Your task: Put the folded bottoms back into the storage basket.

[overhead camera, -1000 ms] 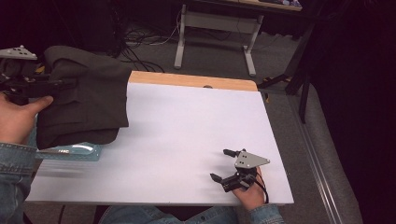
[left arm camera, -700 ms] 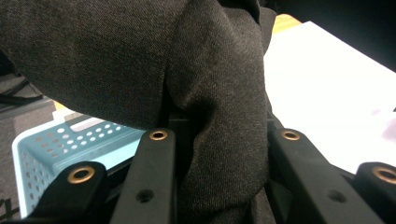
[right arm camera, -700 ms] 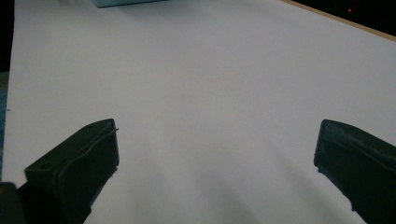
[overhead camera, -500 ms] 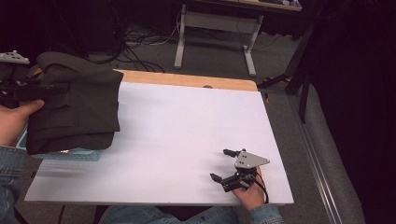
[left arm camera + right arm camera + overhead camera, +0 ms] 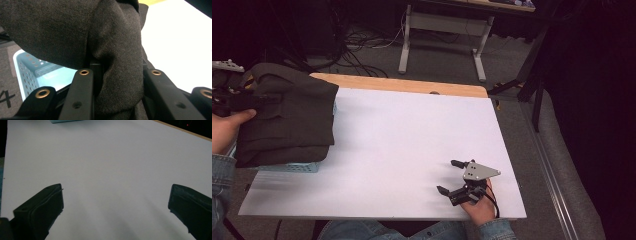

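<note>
The left gripper (image 5: 117, 100) was clamped on the folded dark garment (image 5: 287, 120), a pinch seen in its own view; overhead, its length ran front-to-back over the blue basket (image 5: 287, 167). The right gripper (image 5: 453, 176) sat wide open.

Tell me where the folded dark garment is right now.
In the high view the folded dark garment sits at the table's left edge, over the light blue basket, clamped by the left gripper.

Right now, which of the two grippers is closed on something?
The left gripper: its jaws clamp a fold of the dark folded garment above the light blue basket. The right gripper rests open on the white table, holding nothing.
</note>
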A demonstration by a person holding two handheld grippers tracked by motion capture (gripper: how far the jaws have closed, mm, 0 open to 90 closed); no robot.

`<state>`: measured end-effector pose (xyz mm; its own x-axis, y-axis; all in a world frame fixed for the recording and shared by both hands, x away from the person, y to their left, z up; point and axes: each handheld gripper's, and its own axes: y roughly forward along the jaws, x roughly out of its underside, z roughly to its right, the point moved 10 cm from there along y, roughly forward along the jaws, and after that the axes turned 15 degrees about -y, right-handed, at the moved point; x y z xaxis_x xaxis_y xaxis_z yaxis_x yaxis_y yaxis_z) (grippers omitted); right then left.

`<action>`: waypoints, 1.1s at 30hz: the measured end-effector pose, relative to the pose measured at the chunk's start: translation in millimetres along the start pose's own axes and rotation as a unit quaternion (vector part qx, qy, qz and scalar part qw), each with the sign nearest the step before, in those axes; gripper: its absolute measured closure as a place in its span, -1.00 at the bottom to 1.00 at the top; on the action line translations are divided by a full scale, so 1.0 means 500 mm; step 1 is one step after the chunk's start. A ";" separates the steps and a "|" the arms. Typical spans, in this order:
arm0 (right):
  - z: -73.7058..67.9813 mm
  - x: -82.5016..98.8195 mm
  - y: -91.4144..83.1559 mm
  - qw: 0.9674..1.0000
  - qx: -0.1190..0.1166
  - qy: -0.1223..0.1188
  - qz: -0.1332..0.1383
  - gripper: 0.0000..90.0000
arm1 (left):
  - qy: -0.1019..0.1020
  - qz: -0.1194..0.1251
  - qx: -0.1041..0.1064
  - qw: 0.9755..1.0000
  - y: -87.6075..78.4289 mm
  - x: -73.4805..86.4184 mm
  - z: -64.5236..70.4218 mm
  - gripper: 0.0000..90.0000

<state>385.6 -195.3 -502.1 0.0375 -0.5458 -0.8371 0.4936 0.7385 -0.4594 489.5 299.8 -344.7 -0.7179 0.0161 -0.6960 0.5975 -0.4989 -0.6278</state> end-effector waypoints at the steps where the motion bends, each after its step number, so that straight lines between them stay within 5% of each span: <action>1: 0.000 0.000 0.000 1.000 0.000 0.000 0.000 -0.99 | -0.002 -0.001 -0.002 1.000 0.006 0.000 -0.007 0.58; 19: 0.000 0.000 0.000 1.000 0.000 -0.001 0.000 -0.99 | -0.011 -0.026 -0.017 0.999 0.063 0.003 -0.071 0.55; 33: 0.000 0.001 0.000 1.000 0.000 -0.001 -0.002 -0.99 | -0.038 -0.044 -0.039 0.998 0.100 0.018 -0.128 0.47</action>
<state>385.7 -195.3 -502.5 0.0375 -0.5488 -0.8351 0.4943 0.7365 -0.4618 536.0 330.4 -404.8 -0.7913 -0.0101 -0.6113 0.5556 -0.4291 -0.7122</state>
